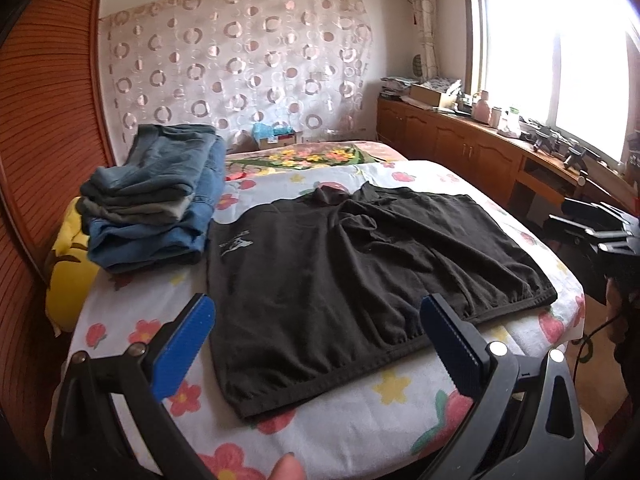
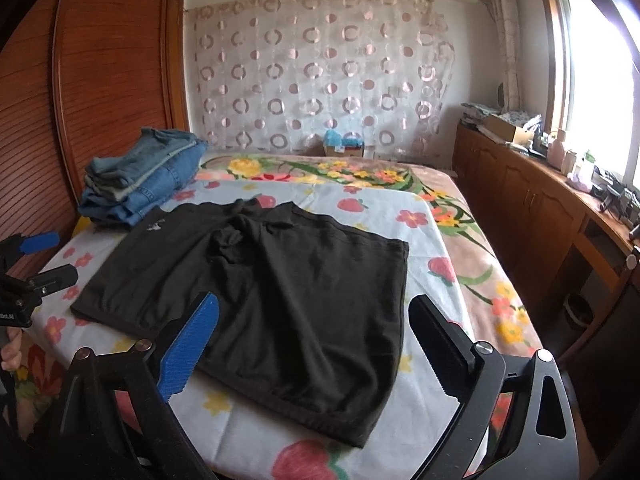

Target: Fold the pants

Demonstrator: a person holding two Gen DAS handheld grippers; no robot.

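Black shorts-style pants (image 1: pixel 360 264) lie spread flat on the flowered bed sheet (image 1: pixel 400 432), near the foot edge of the bed, waistband (image 1: pixel 320 364) towards both grippers and the two leg openings pointing away towards the curtain wall. Waistband runs crosswise, so the long edge sits square across the approach. Left gripper (image 1: pixel 316 344) hovers just over the waistband's left half, jaws wide apart, nothing between them, pads clear of the cloth. Right gripper (image 2: pixel 312 344) hangs over the right half (image 2: pixel 320 392) of the same edge, jaws also wide and empty. Each one covers its own corner: left nearer the logo-side corner (image 1: pixel 244 408), right nearer the opposite corner (image 2: pixel 360 436). My read: next move is a pinch on the waistband, one corner each, not begun. Folded denim stack (image 1: pixel 160 200) sits just beyond the pants' far-left leg, close enough to catch a swept fold. Wooden cabinet (image 2: pixel 532 208) runs along the window side, well apart.
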